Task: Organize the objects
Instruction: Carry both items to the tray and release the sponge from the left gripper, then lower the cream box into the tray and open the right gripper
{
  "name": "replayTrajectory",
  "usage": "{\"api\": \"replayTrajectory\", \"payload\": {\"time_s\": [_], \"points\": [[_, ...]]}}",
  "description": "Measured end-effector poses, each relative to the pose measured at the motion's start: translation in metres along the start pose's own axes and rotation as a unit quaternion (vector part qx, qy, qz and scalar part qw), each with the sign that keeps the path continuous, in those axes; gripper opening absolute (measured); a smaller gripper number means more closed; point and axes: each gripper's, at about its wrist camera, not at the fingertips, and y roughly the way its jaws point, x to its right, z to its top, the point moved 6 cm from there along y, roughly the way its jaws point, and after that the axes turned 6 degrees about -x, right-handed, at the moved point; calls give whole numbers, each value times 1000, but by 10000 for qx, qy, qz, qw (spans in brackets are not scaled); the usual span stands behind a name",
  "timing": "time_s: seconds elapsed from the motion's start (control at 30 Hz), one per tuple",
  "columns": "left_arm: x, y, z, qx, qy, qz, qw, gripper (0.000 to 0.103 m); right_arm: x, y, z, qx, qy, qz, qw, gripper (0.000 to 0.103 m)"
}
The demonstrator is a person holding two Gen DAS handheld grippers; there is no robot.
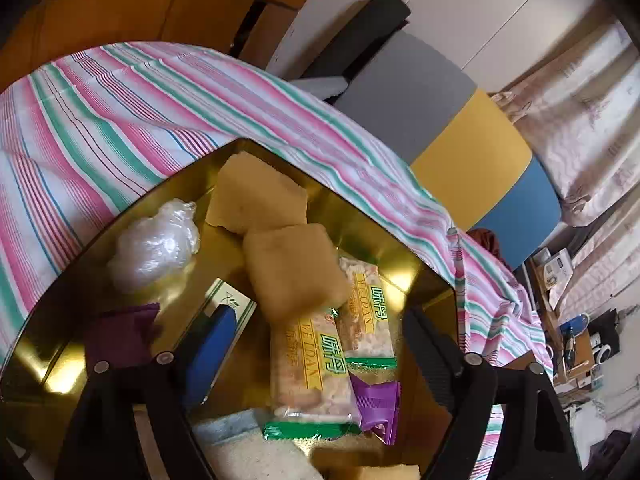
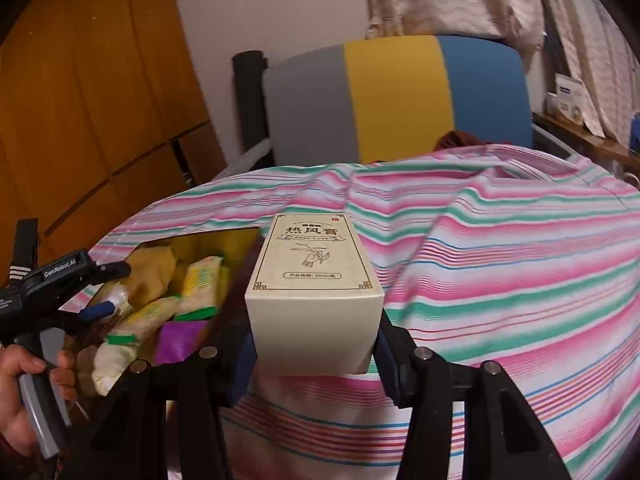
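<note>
My right gripper (image 2: pixel 314 356) is clamped on the near end of a cream carton (image 2: pixel 314 292), held mid-frame above the striped cloth (image 2: pixel 500 264). My left gripper (image 1: pixel 316 344) hangs spread wide, gripping nothing, over the gold tin (image 1: pixel 404 248) of snack packets (image 1: pixel 308 364). The grip sits far back, so the carton could pivot and slip. The tin is crowded; lowering the carton may crush the yellow cake packs (image 1: pixel 294 266) or leave it tilted.
</note>
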Motion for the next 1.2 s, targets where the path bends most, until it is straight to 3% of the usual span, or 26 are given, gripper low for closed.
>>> {"api": "replayTrajectory", "payload": {"time_s": [0.17, 0.5, 0.7, 1.07, 1.2], "points": [[2, -8, -14, 80, 481, 271, 9984, 93, -21, 6, 0, -90, -149, 166, 9997, 51], [7, -32, -34, 336, 1298, 450, 9900, 102, -64, 20, 1, -273, -461, 440, 9976, 51], [-3, -38, -40, 282, 1353, 602, 9886, 103, -97, 41, 9, -469, -775, 329, 9953, 51], [-22, -49, -53, 193, 1286, 673, 9892, 103, -125, 90, 38, -461, -1481, -484, 9867, 53], [-23, -51, -55, 174, 1271, 660, 9895, 103, -121, 102, 31, -970, -1419, -428, 9842, 53]]}}
